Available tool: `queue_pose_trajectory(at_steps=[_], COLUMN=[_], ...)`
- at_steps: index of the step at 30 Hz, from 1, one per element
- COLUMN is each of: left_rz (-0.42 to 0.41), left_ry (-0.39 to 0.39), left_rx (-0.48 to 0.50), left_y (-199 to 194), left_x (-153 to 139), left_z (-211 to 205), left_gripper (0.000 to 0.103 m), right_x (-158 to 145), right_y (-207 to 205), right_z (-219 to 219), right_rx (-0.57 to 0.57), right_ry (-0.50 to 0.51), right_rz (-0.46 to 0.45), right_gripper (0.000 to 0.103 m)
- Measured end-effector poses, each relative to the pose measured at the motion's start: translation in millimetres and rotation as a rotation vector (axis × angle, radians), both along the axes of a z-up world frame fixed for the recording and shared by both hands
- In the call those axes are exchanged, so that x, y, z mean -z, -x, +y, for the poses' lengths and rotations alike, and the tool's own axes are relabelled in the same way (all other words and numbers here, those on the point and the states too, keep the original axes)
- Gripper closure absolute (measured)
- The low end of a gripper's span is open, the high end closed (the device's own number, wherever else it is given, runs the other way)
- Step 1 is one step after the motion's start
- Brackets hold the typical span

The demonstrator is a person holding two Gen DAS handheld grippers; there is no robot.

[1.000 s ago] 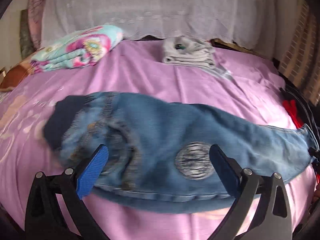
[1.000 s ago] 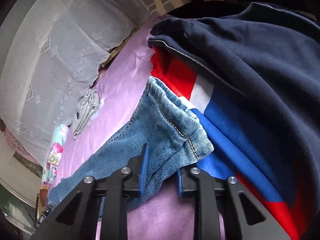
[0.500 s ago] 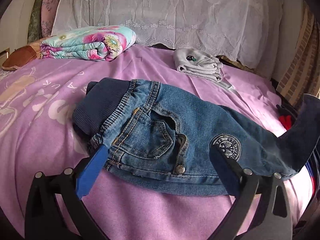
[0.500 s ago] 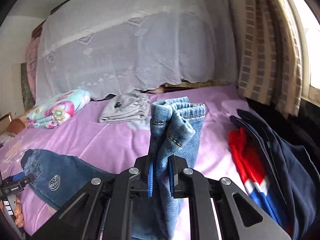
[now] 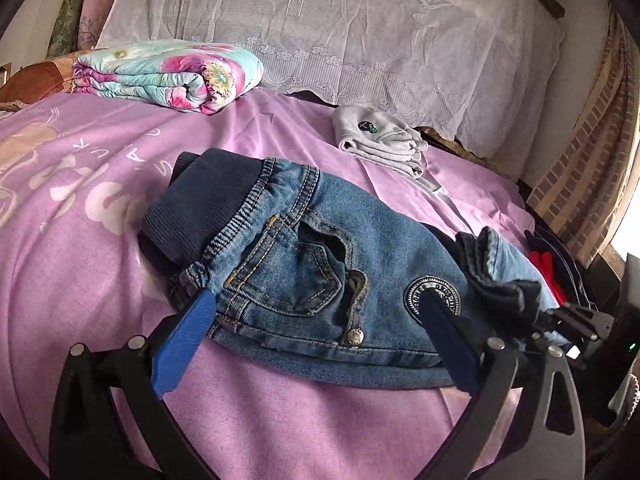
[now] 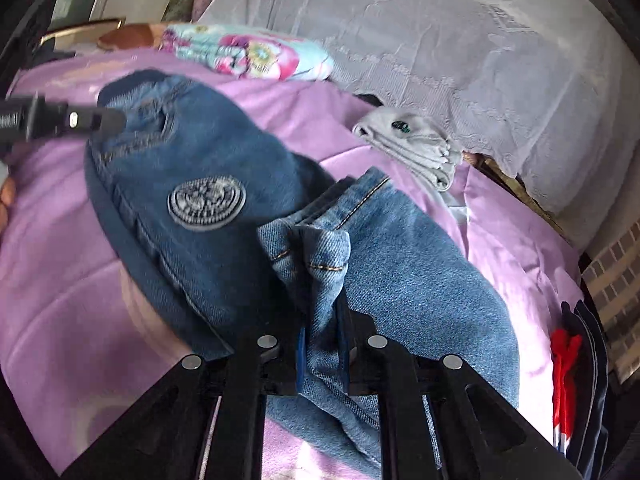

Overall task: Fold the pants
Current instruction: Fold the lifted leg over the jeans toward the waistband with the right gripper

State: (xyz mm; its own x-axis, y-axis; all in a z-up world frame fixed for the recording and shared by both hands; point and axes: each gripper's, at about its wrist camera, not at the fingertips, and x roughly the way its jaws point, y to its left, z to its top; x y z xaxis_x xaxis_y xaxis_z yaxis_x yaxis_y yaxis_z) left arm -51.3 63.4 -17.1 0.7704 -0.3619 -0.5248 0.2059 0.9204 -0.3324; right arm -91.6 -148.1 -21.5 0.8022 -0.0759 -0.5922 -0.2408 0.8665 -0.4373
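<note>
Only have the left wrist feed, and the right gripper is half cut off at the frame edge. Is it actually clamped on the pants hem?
Observer: Yes. Right wrist view shows the right gripper shut on the bunched hem of the jeans.
Operator: Hem relative to the round patch?
Observer: Just right of the round patch, leg doubled over toward it.
Operator: Left gripper from that side?
Observer: Left gripper sits by the waistband end; contact unclear.

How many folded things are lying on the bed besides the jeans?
2: a floral blanket at the far left near the headboard, and a grey garment folded farther right. Dark clothes at the right edge look unfolded.
</note>
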Motion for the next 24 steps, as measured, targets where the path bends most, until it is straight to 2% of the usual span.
queue_pose_trajectory(at_steps=[2,4,5,7,9,11,13,14,16,17,20,22,24], left_rz=[0.003,0.004,0.005,0.006,0.006,0.007,0.008,0.008,0.009,0.009,0.017,0.02,0.021], left_ry=[0.0,-0.004,-0.007,-0.012,-0.013,-0.015,-0.019,-0.022,-0.027,-0.029,-0.036,-0.045,-0.054], left_rx=[-0.001,-0.001,-0.002,-0.003,-0.003,-0.004,-0.003,-0.004,-0.003,-0.004,-0.006,-0.007,-0.008], left_y=[0.4,0.3,0.0,-0.7,-1.0,-1.3,-3.5,-3.5,-3.9,-3.8,-4.4,-4.7,-5.1], left_x=[0.3,0.6,0.7,1.0,1.1,1.2,1.1,1.5,1.8,1.7,2.0,2.3,2.3], left_z=[-1.3,-2.0,-1.9,-2.1,-2.1,-2.3,-1.6,-1.8,-2.1,-2.5,-4.1,-4.8,-5.3], left_gripper=[0.004,0.004,0.004,0.004,0.004,0.004,0.004,0.004,0.004,0.004,0.004,0.004,0.004], right_x=[-4.2,-13.1,-21.4,-49.0,-76.7,-88.5,-74.0,-56.1,-13.5,-3.5,-9.6,-26.0,-48.5], right_y=[8.5,18.5,25.0,38.8,42.5,30.8,12.7,5.4,-0.9,3.8,6.9,7.1,6.2], right_z=[4.5,2.3,-1.7,-17.3,-40.2,-66.6,-84.3,-88.6,-90.5,-88.2,-81.9,-84.1,-82.3], right_rx=[-0.046,-0.099,-0.132,-0.195,-0.164,-0.048,0.12,0.177,0.214,0.212,0.211,0.183,0.166], right_ry=[-0.002,-0.045,-0.092,-0.259,-0.408,-0.499,-0.453,-0.415,-0.387,-0.382,-0.361,-0.441,-0.495], right_rz=[0.009,0.038,0.056,0.066,0.017,-0.031,-0.024,0.025,0.148,0.137,0.118,0.108,0.028], right_gripper=[0.075,0.068,0.064,0.065,0.061,0.057,0.057,0.057,0.056,0.056,0.056,0.056,0.055])
